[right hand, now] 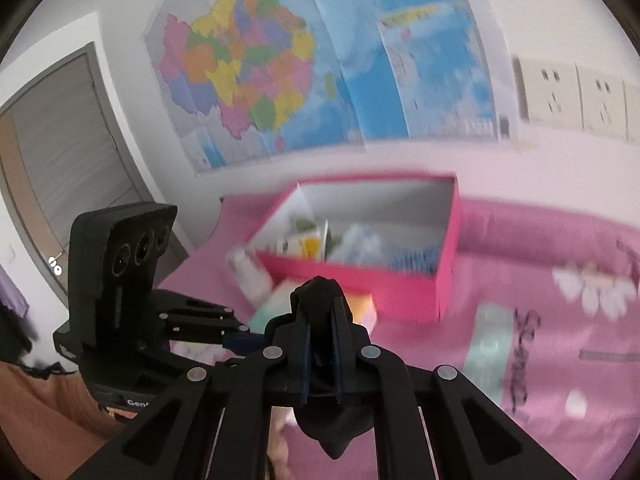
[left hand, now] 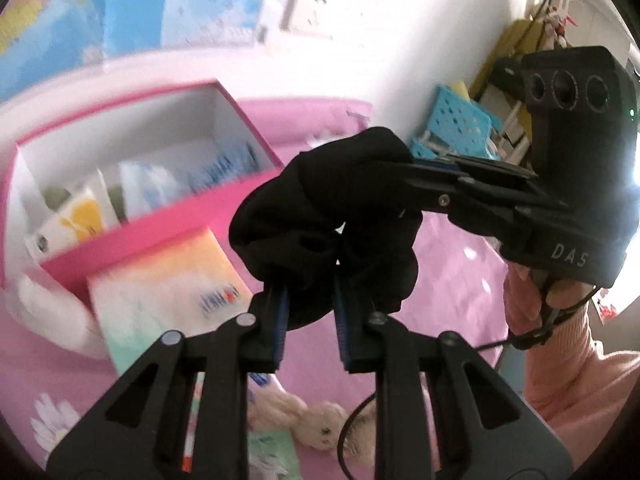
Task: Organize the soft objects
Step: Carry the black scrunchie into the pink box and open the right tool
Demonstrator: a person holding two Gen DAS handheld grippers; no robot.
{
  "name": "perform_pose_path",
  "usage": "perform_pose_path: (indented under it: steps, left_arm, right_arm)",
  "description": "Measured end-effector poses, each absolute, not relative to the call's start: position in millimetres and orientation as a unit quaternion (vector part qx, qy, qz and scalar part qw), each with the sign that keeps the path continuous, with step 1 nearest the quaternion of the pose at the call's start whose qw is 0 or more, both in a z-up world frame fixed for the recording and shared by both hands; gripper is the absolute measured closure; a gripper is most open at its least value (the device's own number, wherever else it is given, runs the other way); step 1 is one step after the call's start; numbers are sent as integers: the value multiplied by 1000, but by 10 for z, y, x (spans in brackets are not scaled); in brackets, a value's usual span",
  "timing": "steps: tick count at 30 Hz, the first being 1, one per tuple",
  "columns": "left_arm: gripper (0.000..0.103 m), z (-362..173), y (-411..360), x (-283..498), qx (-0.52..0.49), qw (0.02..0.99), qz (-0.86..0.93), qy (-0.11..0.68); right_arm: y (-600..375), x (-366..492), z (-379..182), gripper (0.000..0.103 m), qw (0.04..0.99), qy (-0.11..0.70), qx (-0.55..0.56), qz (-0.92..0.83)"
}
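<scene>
A bunched black soft cloth (left hand: 328, 200) hangs in the air above the pink bed sheet (left hand: 452, 280), held from two sides. In the left wrist view my left gripper (left hand: 312, 300) is shut on its lower part, the blue pads pressing the fabric. My right gripper (left hand: 412, 178) comes in from the right and is shut on the upper right fold. In the right wrist view the black cloth (right hand: 318, 292) sits pinched between the right gripper's (right hand: 322, 320) pads and droops below them. The left gripper (right hand: 240, 338) reaches in from the left.
An open pink box (left hand: 180, 216) (right hand: 360, 284) with tissue packs inside stands on the bed by the wall. A pastel tissue pack (left hand: 160, 288) lies before it, a white soft item (left hand: 52, 312) at its corner. A beige plush toy (left hand: 316, 424) lies below. A hand (left hand: 532, 300) holds the right gripper.
</scene>
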State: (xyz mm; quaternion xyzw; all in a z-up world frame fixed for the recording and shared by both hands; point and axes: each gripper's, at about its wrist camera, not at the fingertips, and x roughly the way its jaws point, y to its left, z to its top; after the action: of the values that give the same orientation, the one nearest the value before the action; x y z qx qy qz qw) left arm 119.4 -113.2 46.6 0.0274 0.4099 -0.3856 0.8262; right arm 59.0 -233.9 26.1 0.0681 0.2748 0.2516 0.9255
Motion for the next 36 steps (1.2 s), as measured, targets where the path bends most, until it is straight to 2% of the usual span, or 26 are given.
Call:
perform_pose_path:
  steps: [10,26,28,29,30,32,36]
  left_arm:
    - [81,804,-1056,1760,18,862,-329,386]
    - [80,450,-1300,2598,17,862,-249,441]
    - [75,402,-1327,2636,22,865,-234,444]
    - [66,383,-1336,2655,21,864,-230,448]
    - [61,367,-1335,2668,19,863,-227,450]
    - [61,348,-1349,2653,22,868,-227,441]
    - [62,341,-1345,2513,30,872,-236,428]
  right_arm:
    - [-2271,1277,623,96,927,249,80,267]
    - [-2268,2324,366,94,932,283,96,207]
    - [-2286,2434,293,90,936,291,91,177]
    - [-2299,2492,250,84,937,297,88,160]
    - [-2320,2516,221,77,938,300,87,149]
    - [-2368,2515,176,68,941,300,86,128]
    - [-2451,2432,108,68,940,305,92,121]
